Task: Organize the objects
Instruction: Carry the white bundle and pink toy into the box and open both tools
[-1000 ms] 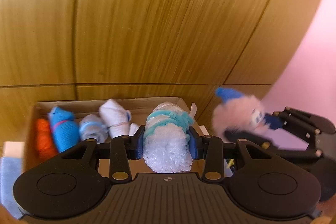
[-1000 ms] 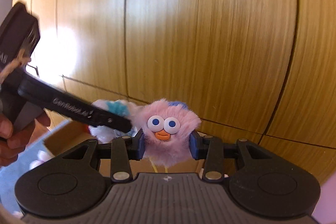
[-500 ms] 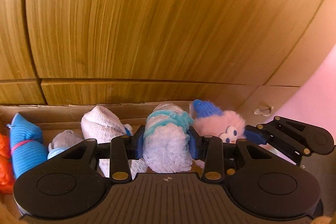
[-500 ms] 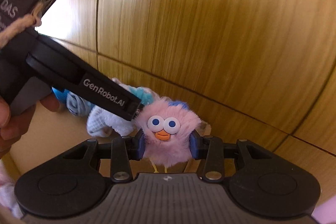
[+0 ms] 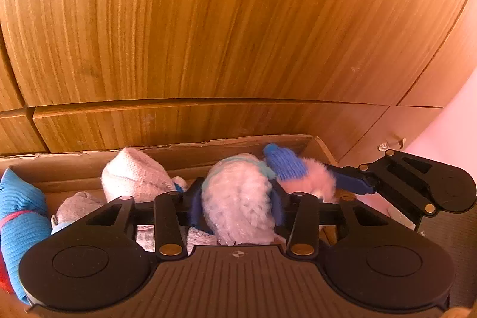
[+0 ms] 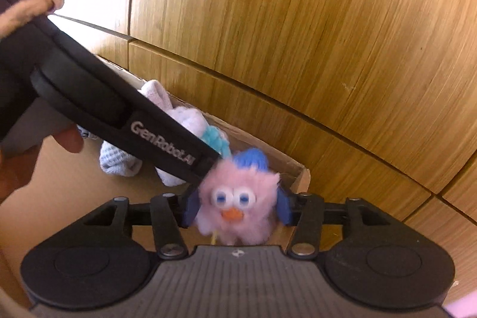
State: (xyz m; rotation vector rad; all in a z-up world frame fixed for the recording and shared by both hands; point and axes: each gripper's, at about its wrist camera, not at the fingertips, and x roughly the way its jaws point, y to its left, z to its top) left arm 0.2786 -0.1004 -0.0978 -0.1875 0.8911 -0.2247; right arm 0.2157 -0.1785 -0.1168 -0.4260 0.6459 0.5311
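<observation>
Item: fluffy white bundle, between the left claw's just-opening jaws, long axis running away from the camera, over the cardboard box. Item: pink furry toy, face toward the camera, between the right claw's just-opening jaws, pads apparently released. Risk: crowded corner; either piece may tumble over the rim.

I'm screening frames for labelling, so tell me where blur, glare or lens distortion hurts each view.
Left wrist view: sharp overall; fisheye bends the wooden panel seams; the fluffy white bundle in the left gripper is clear, the pink toy soft-edged. Right wrist view: the pink toy in the right gripper is motion-smeared; bright sun glare washes out the panel at upper left.
</observation>
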